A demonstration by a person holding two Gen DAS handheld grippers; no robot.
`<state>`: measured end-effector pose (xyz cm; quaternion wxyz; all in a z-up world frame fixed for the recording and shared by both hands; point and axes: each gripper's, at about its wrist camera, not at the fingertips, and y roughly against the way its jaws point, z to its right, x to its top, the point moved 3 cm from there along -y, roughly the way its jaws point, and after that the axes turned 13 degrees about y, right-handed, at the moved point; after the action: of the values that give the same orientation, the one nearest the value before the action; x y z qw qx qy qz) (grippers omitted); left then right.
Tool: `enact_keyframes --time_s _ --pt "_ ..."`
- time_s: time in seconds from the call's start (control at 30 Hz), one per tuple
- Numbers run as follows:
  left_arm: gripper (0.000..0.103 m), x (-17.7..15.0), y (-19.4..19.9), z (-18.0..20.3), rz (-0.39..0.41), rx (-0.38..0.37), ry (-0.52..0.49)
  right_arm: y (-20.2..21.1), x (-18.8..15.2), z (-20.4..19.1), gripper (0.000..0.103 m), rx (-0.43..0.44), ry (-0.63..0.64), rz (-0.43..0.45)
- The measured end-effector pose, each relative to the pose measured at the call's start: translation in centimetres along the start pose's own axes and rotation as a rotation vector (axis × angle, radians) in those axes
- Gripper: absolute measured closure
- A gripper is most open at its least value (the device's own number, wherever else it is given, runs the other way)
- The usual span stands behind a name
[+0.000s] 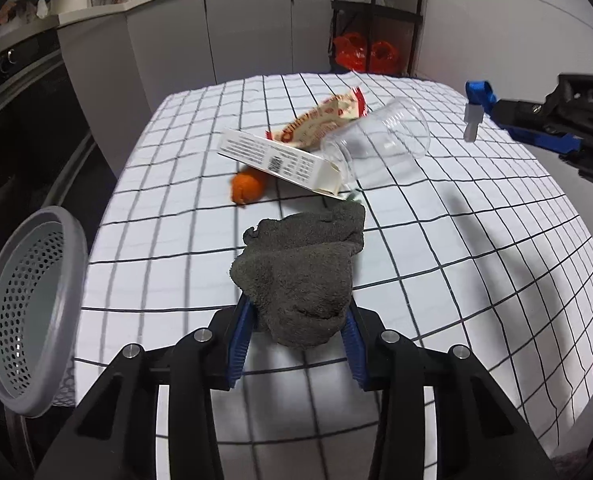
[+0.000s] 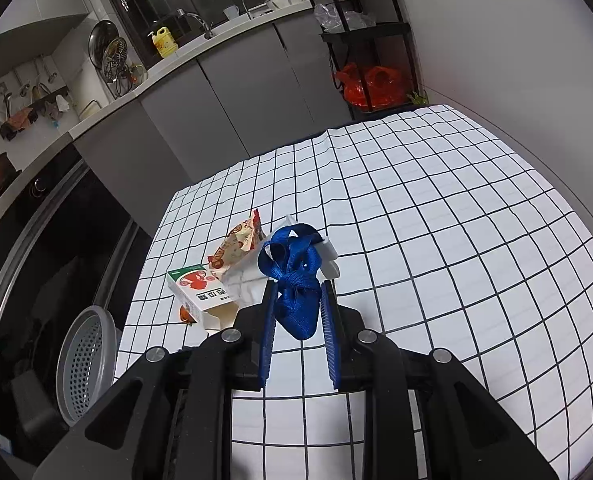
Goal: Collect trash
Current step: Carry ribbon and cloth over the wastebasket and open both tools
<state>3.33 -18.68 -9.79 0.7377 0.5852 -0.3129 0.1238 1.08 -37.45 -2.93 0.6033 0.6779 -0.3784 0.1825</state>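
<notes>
The left tongs pinched a gray rag, held above the checked counter. Ahead of them lay a box, wrapper and cup. The right tongs pinched a blue strap.

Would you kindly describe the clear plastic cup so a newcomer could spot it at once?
Start at the white grid-patterned tablecloth and find the litter pile in its middle. The transparent plastic cup lies tipped on its side beside the white carton, the only see-through item there.
</notes>
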Motion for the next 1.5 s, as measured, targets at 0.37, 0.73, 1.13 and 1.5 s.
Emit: enact_keyframes --time_s 0.37,0.73,1.13,1.5 --pt "0.064 3.6 6.7 -7.9 0.155 0.071 0.060 0.3 0.4 -5.8 0.082 0.084 0.059 0.025" --pt "0.064 6.2 8.1 -18.7 0.229 0.210 0.191 -1.8 1.1 -15.6 0.082 0.211 0.157 0.016" --pt "0.064 5.0 7.1 -27.1 0.166 0.322 0.309 -7.4 -0.5 -26.1 0.082 0.349 0.268 -0.081" --pt "0.063 3.5 7.8 -31.2 0.124 0.341 0.373 -10.7 -3.6 -34.8 0.081 0.446 0.377 -0.174"
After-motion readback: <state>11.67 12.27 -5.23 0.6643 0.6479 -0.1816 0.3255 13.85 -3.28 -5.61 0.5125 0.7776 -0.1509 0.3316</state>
